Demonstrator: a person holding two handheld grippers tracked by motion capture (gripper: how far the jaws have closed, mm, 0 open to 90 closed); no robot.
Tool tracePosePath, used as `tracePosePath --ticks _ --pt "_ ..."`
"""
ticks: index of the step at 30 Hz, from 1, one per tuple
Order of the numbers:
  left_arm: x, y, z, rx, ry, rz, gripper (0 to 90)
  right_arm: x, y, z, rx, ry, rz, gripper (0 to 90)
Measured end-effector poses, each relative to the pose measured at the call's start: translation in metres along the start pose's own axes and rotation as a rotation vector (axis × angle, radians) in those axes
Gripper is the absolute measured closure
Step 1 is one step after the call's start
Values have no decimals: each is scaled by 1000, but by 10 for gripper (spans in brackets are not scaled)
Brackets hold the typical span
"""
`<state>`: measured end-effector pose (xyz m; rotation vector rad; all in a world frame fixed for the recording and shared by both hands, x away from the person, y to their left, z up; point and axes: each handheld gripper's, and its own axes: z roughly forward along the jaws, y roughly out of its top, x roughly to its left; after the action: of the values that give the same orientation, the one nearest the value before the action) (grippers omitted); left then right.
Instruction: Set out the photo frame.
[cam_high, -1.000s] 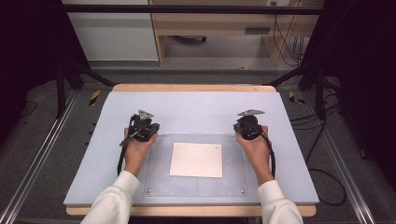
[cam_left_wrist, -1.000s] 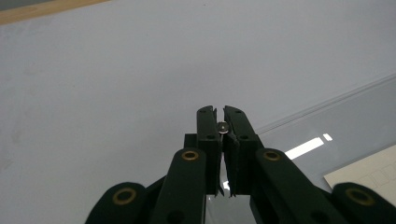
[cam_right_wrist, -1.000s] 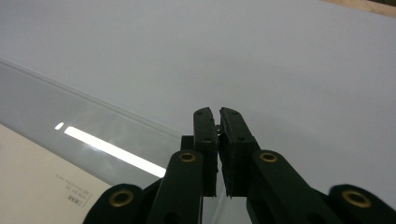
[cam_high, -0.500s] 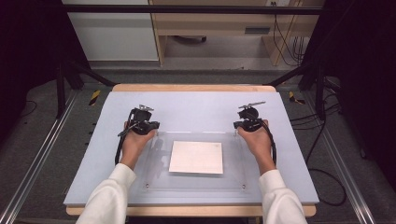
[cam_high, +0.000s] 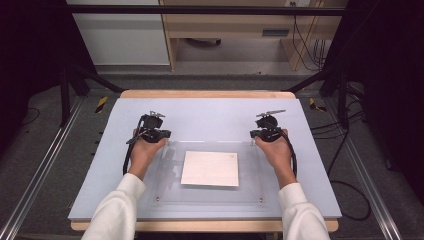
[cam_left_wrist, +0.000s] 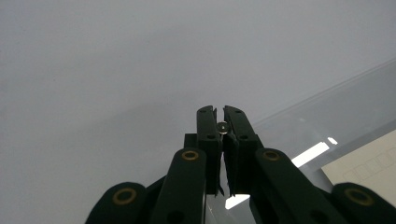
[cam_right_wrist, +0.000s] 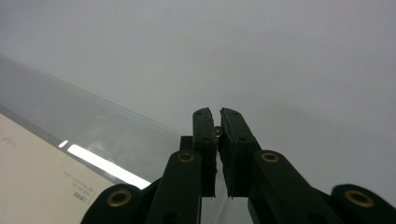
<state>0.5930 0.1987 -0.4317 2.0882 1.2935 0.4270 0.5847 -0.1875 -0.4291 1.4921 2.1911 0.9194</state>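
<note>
A clear acrylic plate (cam_high: 210, 196) lies on the pale blue table top (cam_high: 210, 117), with a white printed sheet (cam_high: 210, 168) at its middle. My left gripper (cam_high: 151, 121) is held at the plate's far left corner, and my right gripper (cam_high: 270, 119) at its far right corner. In the left gripper view the jaws of the left gripper (cam_left_wrist: 218, 109) are shut with nothing held. The plate's edge (cam_left_wrist: 336, 93) and the sheet (cam_left_wrist: 369, 163) lie to their right. In the right gripper view the right gripper (cam_right_wrist: 214, 111) is shut too, with the plate (cam_right_wrist: 93, 126) and the sheet (cam_right_wrist: 37, 172) on its left.
Small screws (cam_high: 260, 200) mark the plate's near corners. Bare table top stretches beyond both grippers to the wooden far edge (cam_high: 210, 93). Metal rails (cam_high: 45, 165) and cables (cam_high: 350, 190) run along the floor at either side of the table.
Both hands have crept a little toward the far side and tipped the grippers forward. The plate and the sheet have not moved.
</note>
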Motion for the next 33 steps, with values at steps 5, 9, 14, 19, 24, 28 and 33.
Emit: tracePosePath --ticks 5,9,14,19,24,28,33 --pt "0 1 0 6 0 0 851 0 -3 -1 -20 -11 -25 808" --pt "0 1 1 8 -1 -2 851 4 -3 -8 -69 -37 -70 687" --pt "1 3 1 18 -6 -7 851 12 -9 -28 -140 -60 -116 550" --pt "2 5 2 21 -6 -10 851 18 -30 -51 -216 -82 -178 391" --pt "3 6 3 24 -9 -17 851 19 -61 -75 -281 -87 -217 268" --pt "2 6 3 28 -6 -17 851 19 -89 -96 -298 -69 -208 199" --pt "3 8 3 40 -1 -13 850 27 -125 -118 -309 -42 -264 168"
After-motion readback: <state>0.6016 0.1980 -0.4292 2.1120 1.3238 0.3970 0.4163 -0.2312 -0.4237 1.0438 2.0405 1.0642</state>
